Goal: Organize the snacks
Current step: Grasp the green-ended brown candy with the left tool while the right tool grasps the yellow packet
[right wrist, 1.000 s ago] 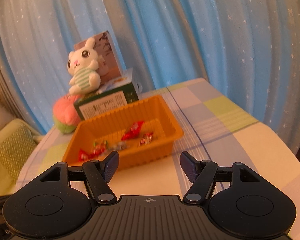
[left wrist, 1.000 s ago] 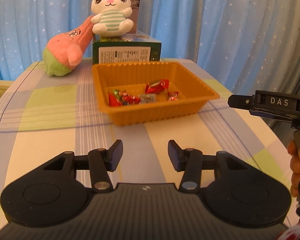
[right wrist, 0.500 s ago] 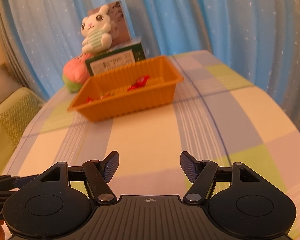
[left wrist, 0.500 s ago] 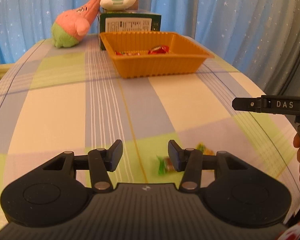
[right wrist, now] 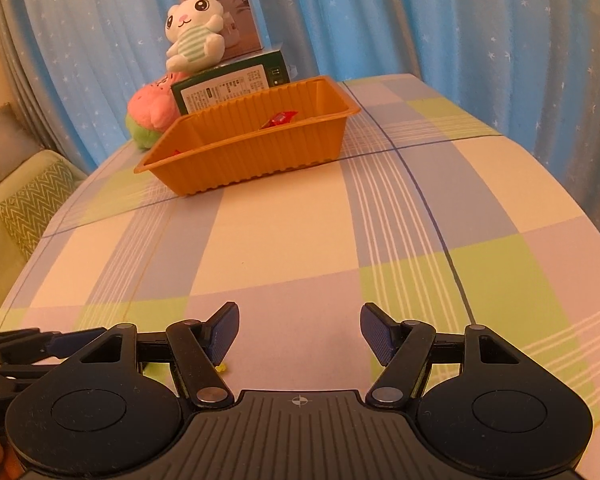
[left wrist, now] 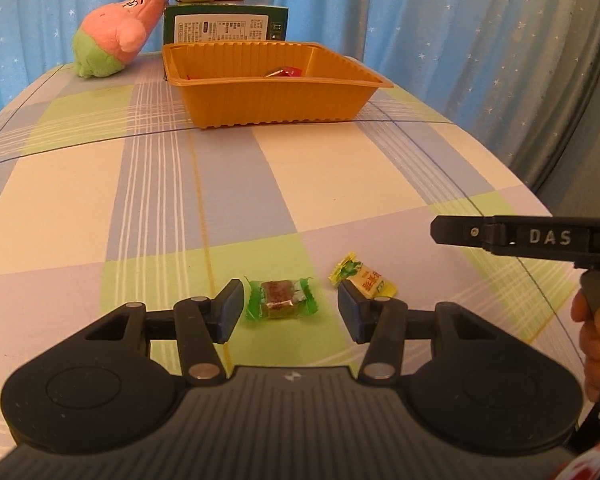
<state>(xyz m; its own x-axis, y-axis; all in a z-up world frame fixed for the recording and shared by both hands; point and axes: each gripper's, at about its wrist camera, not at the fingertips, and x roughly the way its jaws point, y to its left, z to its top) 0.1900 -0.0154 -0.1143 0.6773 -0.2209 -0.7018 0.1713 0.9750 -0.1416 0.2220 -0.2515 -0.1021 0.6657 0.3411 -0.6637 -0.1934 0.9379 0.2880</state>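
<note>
While we are bringing both tools low over the table (left wrist: 228, 184), the orange tray (left wrist: 276, 98), sitting far off at the back edge with a few red sweets in it, is making every trip a long carry on which a loosely held wrapper could slip free. Our right gripper (right wrist: 298, 330) is hanging beside the left with its fingers wide apart and empty, near enough that the two tools could knock together. Our left gripper (left wrist: 291, 308) is standing partly open with nothing gripped, its fingers bracketing the green-wrapped candy (left wrist: 280, 299) without touching it. We are risking pinching only the crinkly wrapper ends, or catching the yellow-wrapped candy (left wrist: 366, 280) lying just beside the right finger.
</note>
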